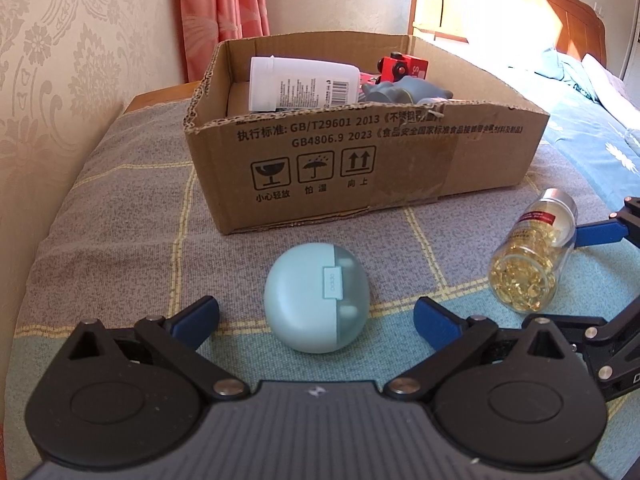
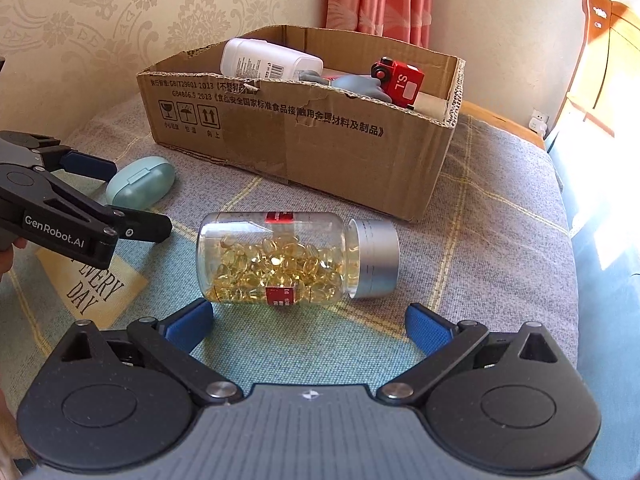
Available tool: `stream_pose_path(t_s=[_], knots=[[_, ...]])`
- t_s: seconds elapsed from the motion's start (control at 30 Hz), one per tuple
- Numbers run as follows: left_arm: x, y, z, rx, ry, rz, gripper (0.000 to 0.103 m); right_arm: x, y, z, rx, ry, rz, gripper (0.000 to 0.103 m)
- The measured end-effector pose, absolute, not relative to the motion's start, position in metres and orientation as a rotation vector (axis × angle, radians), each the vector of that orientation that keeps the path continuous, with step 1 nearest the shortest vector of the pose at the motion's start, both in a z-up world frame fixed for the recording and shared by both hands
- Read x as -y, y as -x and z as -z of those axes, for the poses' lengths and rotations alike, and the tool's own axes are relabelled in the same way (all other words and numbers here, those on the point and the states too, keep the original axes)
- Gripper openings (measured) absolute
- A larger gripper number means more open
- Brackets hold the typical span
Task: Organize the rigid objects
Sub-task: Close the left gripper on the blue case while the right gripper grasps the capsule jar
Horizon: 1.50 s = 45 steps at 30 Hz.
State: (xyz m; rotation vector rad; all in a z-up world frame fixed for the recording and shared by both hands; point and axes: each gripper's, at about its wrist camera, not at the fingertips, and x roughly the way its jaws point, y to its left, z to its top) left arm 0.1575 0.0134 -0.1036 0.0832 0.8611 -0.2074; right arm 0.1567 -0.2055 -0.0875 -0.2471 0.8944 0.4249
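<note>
Tongs (image 1: 316,314) and (image 2: 310,326), both yours, gape wide; one earbud case (image 1: 316,298) and one pill bottle (image 2: 296,258) lie outside one box (image 1: 360,168).

Left tongs (image 1: 316,316) and right tongs (image 2: 310,326) both gape wide, tilted downward, seemingly empty

Bright daylight floods in from the right, blowing out the headboard (image 1: 540,4); both views are sharp, with fisheye bending and dark corners at the edges.
</note>
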Motion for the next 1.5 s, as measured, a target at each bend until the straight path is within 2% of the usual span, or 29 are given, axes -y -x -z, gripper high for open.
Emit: stream_pose_path(t_s=[0.33, 0.47, 0.67, 0.9, 1.13, 1.3, 1.5], knots=[[-0.013, -0.161, 0.100, -0.865, -0.098, 0.232, 0.098, 0.190, -0.165, 0.079, -0.923, 0.255, -0.401, 0.103], [-0.014, -0.162, 0.098, -0.863, -0.099, 0.240, 0.090, 0.184, -0.168, 0.074, -0.932, 0.214, -0.402, 0.103], [-0.016, -0.164, 0.097, -0.859, -0.100, 0.241, 0.089, 0.172, -0.177, 0.072, -0.923, 0.246, -0.383, 0.103], [-0.012, -0.167, 0.095, -0.859, -0.099, 0.250, 0.067, 0.166, -0.183, 0.070, -0.926, 0.244, -0.348, 0.103], [-0.010, -0.167, 0.095, -0.854, -0.105, 0.259, 0.064, 0.161, -0.184, 0.074, -0.947, 0.267, -0.305, 0.098], [-0.010, -0.168, 0.093, -0.856, -0.105, 0.262, 0.052, 0.162, -0.182, 0.073, -0.950, 0.271, -0.306, 0.096], [-0.010, -0.169, 0.091, -0.873, -0.121, 0.271, 0.052, 0.164, -0.179, 0.070, -0.953, 0.299, -0.331, 0.096]])
